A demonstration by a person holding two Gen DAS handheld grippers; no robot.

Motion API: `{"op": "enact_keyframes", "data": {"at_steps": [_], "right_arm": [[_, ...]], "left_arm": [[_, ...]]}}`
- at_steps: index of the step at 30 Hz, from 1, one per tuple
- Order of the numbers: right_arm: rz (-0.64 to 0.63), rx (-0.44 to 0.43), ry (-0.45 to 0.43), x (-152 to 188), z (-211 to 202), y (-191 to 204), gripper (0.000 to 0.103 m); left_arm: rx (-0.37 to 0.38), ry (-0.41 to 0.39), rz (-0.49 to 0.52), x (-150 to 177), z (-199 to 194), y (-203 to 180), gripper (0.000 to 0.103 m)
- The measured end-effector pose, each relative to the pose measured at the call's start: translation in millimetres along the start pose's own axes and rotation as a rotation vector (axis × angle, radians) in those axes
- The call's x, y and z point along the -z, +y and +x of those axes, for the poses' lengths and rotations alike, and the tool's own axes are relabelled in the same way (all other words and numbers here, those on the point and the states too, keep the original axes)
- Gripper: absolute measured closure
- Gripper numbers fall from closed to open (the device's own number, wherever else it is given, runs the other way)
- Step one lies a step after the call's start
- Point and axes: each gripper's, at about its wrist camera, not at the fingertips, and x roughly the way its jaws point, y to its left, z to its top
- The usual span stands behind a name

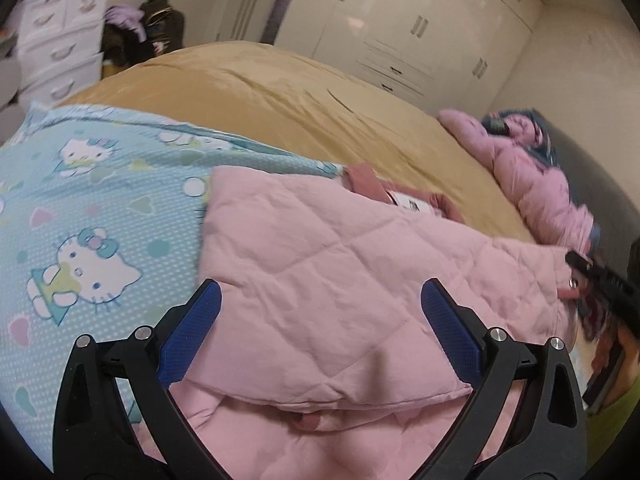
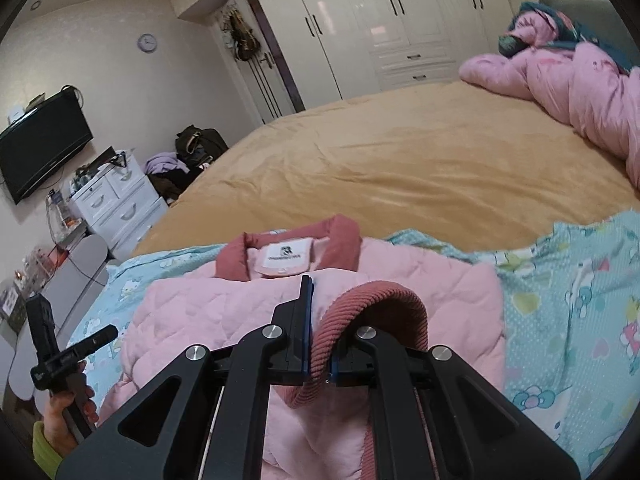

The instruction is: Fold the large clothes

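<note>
Your right tongs (image 2: 319,364) are clamped on the ribbed dusty-rose cuff (image 2: 372,312) of the pink quilted jacket (image 1: 340,272), lifting it over the body, while your left tongs (image 1: 320,312) hang wide apart and empty above the folded panel. The jacket lies on the cartoon-cat blanket (image 1: 100,208), its long axis running away from the cuff toward the collar (image 2: 286,254), so the right hand looks nearer the next fold. Beyond the collar stretches the tan bed (image 2: 400,152).
</note>
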Motion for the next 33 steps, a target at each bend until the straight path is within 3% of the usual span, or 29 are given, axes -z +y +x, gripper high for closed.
{"op": "enact_keyframes", "data": {"at_steps": [1,4,5,10,15,17,18,19,21,26,27,33], "right_arm": [[0.004,0.001,0.002,1,1,-1,0.097],[0.012,0.009,0.018,2,7,-4,0.097],[0.014,0.013,0.023,2,9,-4,0.097],[0.011,0.025,0.041,3,16,-2,0.097],[0.038,0.011,0.068,3,17,-2,0.093],[0.053,0.007,0.066,2,11,-2,0.08],[0.071,0.011,0.057,2,6,-3,0.066],[0.086,0.001,0.053,2,1,-4,0.063],[0.102,0.02,0.035,2,-8,-4,0.062],[-0.024,0.103,-0.092,0,-39,22,0.046],[-0.061,0.095,-0.086,1,-39,32,0.041],[-0.152,0.037,0.011,13,-14,64,0.039]], "left_arm": [[0.0,0.003,0.01,1,2,-3,0.014],[0.002,0.034,0.031,5,13,-12,0.045],[-0.002,0.047,0.047,7,18,-17,0.051],[-0.069,0.12,0.148,17,38,-31,0.052],[-0.055,0.172,0.095,28,57,-14,0.051],[-0.052,0.174,0.087,29,59,-12,0.051],[-0.053,0.174,0.089,30,59,-12,0.051],[-0.055,0.175,0.092,30,59,-13,0.051],[-0.056,0.176,0.091,30,59,-13,0.051],[-0.053,0.179,0.087,31,57,-13,0.051],[-0.054,0.18,0.085,30,58,-13,0.051],[-0.049,0.184,0.085,29,58,-12,0.051]]}}
